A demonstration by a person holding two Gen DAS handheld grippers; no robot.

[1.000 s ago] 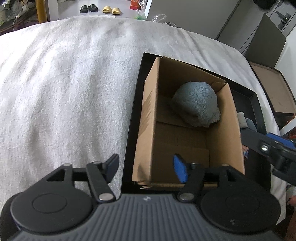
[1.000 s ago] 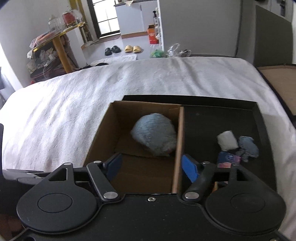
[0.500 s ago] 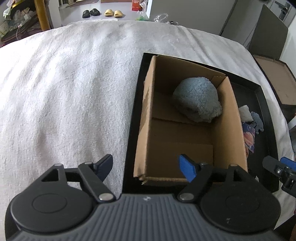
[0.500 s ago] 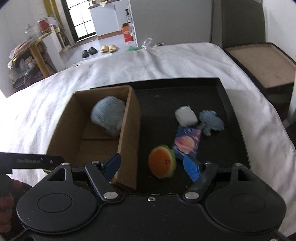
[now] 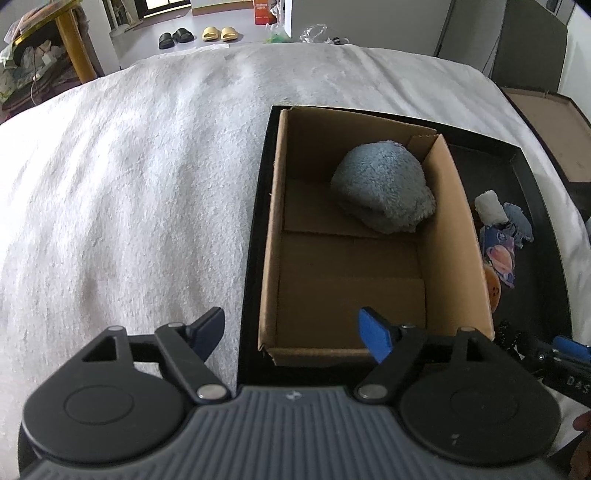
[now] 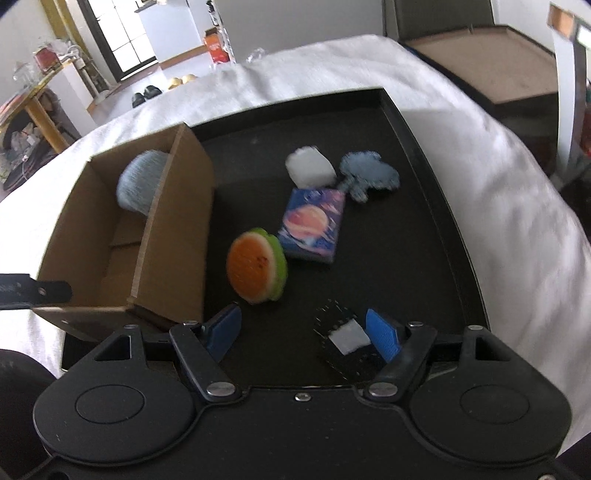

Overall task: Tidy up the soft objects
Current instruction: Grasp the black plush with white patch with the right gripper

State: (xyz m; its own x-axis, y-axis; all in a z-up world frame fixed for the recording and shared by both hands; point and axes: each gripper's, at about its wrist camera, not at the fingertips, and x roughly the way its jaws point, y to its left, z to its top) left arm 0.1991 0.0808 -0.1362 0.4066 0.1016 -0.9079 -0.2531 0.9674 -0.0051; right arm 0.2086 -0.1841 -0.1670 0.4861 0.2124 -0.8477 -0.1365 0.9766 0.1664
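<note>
A cardboard box [image 5: 458, 229] [image 6: 177, 236] stands in the left part of a black tray [image 6: 436, 206] [image 5: 546, 236] on a white bed. A fluffy grey-blue ball [image 5: 384, 192] [image 6: 136, 181] lies in the box's far corner. On the tray floor lie a watermelon-slice sponge [image 6: 256, 271], a planet-print packet [image 6: 314, 225], a white soft block [image 6: 308, 170], a grey-blue fuzzy piece [image 6: 369, 176] and a black mesh item with a white tag [image 6: 343, 343]. My right gripper [image 6: 303, 330] hangs open over the tray's near part, just short of the sponge. My left gripper [image 5: 291, 330] is open and empty over the box's near left edge.
The white bedspread [image 5: 129, 192] stretches left of the tray. A brown flat panel [image 6: 491, 62] sits past the bed's right side. Slippers [image 5: 218, 34] lie on the floor beyond, and a cluttered wooden table [image 5: 40, 59] stands far left.
My right gripper swung right and down from above the box to over the tray's loose items. My left gripper drew back a little and its fingers spread wider.
</note>
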